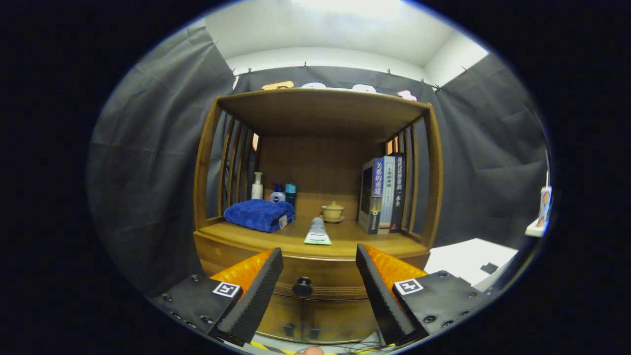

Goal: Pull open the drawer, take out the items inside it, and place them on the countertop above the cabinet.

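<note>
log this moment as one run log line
gripper: open, nothing held | drawer: shut, knob between the fingers, ahead | tube: lying on countertop | step: drawer not yet pulled

The gripper (319, 268) hangs with its fingers spread wide, nothing between them, and open air lies between them and the drawer (315, 276) front, where the round knob (302, 285) stands out unblocked. Above it, the countertop (236, 231) is bare along most of its front edge; only a white tube (317, 231) lies near the middle of that edge. The left side is taken by a folded blue towel (259, 214) with bottles (273, 191) behind it at the back left corner. A small lidded cup (333, 211) sits toward the back middle, and upright books (383, 193) fill the right side. The shelf roof (320, 111) and side slats (236, 158) close off approach from above and from the sides.
</note>
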{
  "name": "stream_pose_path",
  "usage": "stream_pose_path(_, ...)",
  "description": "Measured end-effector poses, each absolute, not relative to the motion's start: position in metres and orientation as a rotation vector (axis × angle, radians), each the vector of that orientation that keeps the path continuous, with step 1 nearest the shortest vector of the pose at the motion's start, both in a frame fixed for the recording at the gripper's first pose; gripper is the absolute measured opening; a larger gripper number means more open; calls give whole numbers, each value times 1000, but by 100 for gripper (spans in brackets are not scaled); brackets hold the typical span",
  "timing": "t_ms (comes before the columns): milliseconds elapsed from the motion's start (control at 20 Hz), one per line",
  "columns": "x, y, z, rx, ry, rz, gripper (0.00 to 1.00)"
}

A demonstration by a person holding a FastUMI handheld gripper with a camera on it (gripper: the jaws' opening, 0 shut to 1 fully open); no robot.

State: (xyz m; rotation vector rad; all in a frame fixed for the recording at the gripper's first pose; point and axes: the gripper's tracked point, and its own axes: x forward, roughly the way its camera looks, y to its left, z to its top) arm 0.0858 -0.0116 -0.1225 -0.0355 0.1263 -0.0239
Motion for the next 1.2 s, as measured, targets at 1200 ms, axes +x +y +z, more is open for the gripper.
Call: stream_pose_path(1200,31,-69,-17,56,29,-23,98)
